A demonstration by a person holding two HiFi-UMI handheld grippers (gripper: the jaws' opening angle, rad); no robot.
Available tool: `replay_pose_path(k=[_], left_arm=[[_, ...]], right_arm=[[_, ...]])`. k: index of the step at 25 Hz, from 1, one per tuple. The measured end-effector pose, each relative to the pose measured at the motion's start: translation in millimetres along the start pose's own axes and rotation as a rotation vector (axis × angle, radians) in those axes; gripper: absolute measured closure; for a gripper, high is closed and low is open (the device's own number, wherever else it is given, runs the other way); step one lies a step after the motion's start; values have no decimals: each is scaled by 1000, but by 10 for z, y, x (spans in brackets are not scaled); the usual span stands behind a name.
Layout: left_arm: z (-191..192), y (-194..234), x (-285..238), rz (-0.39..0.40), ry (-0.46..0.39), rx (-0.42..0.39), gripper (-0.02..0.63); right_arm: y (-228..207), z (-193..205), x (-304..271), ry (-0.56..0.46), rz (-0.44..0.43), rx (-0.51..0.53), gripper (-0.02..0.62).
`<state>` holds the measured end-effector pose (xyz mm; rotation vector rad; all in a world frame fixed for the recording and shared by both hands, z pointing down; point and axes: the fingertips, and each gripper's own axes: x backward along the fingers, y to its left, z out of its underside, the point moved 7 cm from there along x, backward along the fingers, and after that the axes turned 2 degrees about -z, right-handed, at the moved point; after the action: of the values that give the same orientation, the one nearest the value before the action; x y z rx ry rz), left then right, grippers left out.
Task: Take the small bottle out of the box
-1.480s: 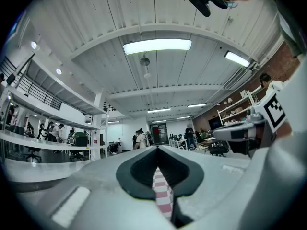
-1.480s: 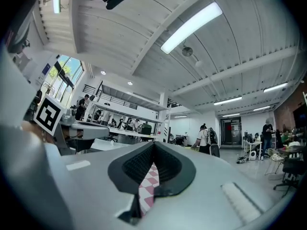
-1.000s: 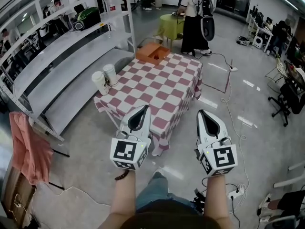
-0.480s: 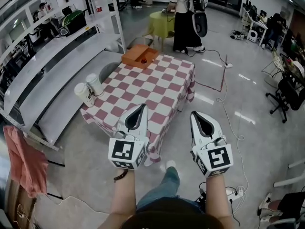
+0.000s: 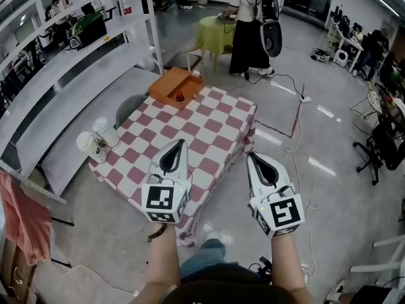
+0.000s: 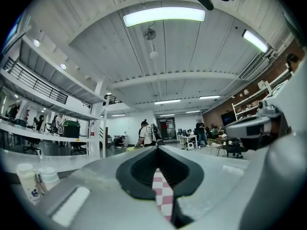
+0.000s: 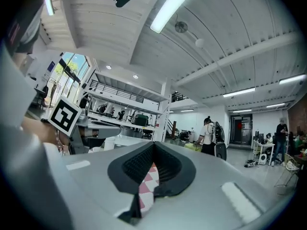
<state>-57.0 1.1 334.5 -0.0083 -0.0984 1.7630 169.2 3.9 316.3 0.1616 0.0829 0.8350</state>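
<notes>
An orange box (image 5: 172,85) sits at the far end of a table with a red-and-white checked cloth (image 5: 190,135). Inside it stands a small dark bottle with a red top (image 5: 180,97). Both grippers hang over the table's near edge, far short of the box. My left gripper (image 5: 181,144) is shut and empty; in its own view the jaws (image 6: 157,148) meet, with only checked cloth showing past them. My right gripper (image 5: 252,158) is likewise shut on nothing, its tips (image 7: 153,145) closed.
Two white cups (image 5: 97,139) stand at the table's left corner. Grey shelving (image 5: 57,87) runs along the left. A person (image 5: 249,24) stands beyond the table by a yellow-green round table (image 5: 214,30). Cables (image 5: 297,151) trail on the floor to the right.
The view has come closer to the table. Both grippers now reach over its near edge. They stay shut and side by side.
</notes>
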Motion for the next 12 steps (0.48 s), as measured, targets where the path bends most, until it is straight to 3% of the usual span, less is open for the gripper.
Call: replay_pose_path(k=[6, 12], left_arm=[[9, 109, -596, -33, 8, -17, 607], [75, 218, -864, -62, 60, -38, 607]], right_arm=[[-497, 147, -511, 1, -15, -24, 594], [-772, 298, -905, 6, -52, -84, 594]])
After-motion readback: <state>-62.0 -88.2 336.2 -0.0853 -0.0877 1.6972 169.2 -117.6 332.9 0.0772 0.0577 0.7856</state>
